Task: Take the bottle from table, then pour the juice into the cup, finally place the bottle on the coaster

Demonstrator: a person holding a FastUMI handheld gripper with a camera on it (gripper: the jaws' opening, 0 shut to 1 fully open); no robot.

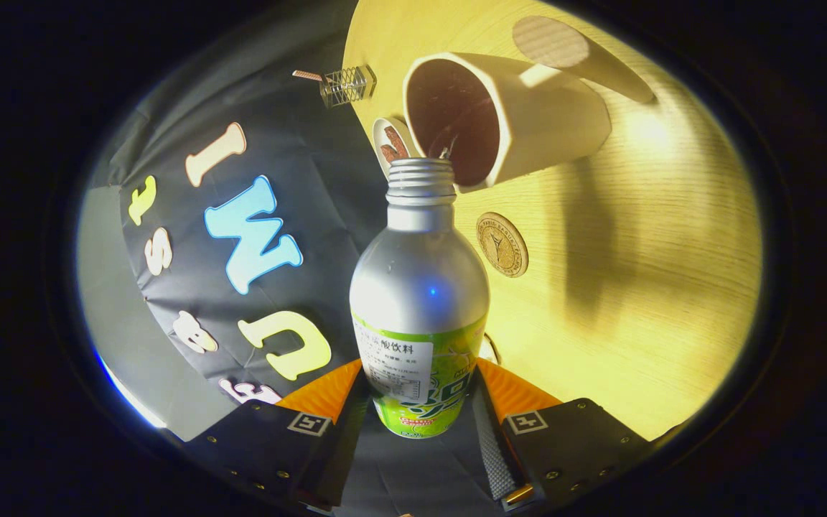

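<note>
In your gripper view, your gripper [419, 402] is clamped on the aluminium bottle [419, 301], both fingers pressing its green-labelled lower body. Its threaded, uncapped neck sits at the rim of the faceted cream cup [528, 118], dark inside; you cannot tell whether juice flows. The round cork coaster [502, 244] lies on the wood-grain table [657, 273] just below the cup.

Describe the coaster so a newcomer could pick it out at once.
Start at the wooden table, then find the white cup beyond the bottle that the claw is shut on. The coaster lies flat between cup and claw: a small round brown disc with a stamped emblem, the flattest thing there.
</note>
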